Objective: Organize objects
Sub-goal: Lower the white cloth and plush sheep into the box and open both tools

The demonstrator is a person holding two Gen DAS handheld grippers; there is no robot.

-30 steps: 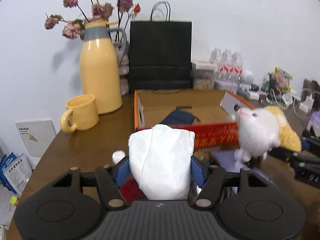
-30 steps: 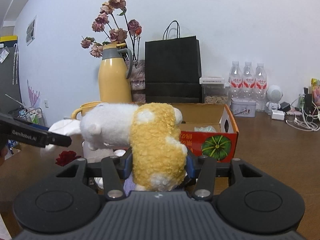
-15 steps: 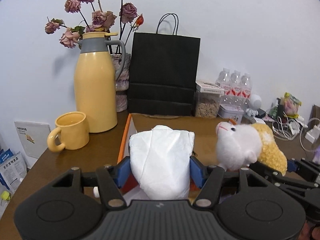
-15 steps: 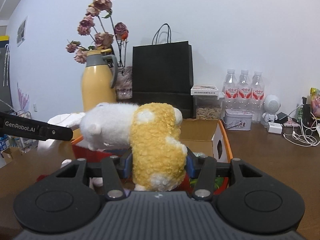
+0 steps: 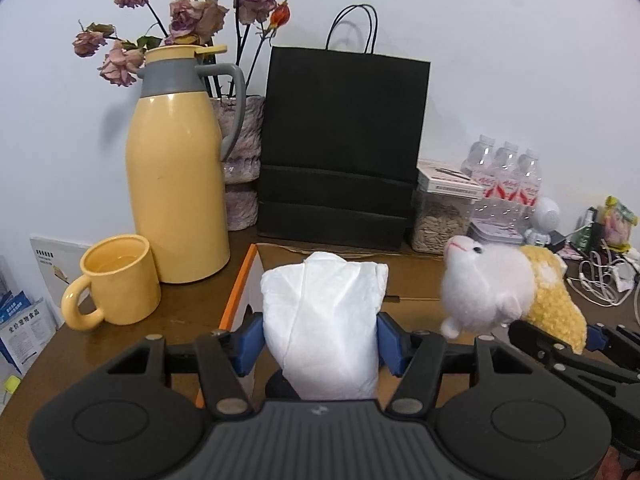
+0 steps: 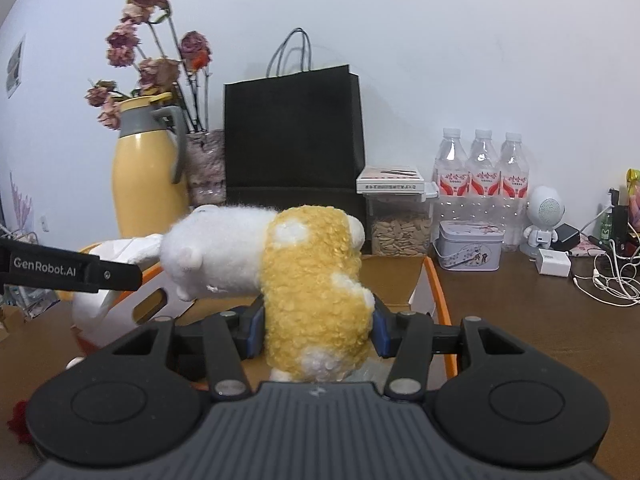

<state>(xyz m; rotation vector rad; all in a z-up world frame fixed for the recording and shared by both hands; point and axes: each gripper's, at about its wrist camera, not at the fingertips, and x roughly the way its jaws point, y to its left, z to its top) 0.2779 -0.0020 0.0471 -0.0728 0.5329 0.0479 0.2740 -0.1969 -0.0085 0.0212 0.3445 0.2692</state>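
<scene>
My left gripper (image 5: pixel 320 344) holds a white crumpled tissue bundle (image 5: pixel 324 304) between its blue pads, and its jaws are closing on it. My right gripper (image 6: pixel 316 332) is shut on a yellow-and-white plush toy (image 6: pixel 312 280), whose white head points left. Both hang over the open cardboard box with the orange rim (image 5: pixel 240 280), seen also in the right wrist view (image 6: pixel 438 284). In the left wrist view the plush toy (image 5: pixel 488 292) is just right of the bundle. In the right wrist view a left gripper finger (image 6: pixel 80 272) crosses in front of the bundle (image 6: pixel 120 252).
Behind the box stand a yellow thermos jug (image 5: pixel 176 184), a yellow mug (image 5: pixel 120 280), a vase of dried roses (image 5: pixel 240 160) and a black paper bag (image 5: pixel 340 140). To the right are a seed jar (image 6: pixel 400 228), a tin (image 6: pixel 468 244), water bottles (image 6: pixel 480 176) and cables (image 6: pixel 608 276).
Both grippers have moved forward with their loads, from in front of the box to over it. The jug, the mug and the black bag now look nearer.
</scene>
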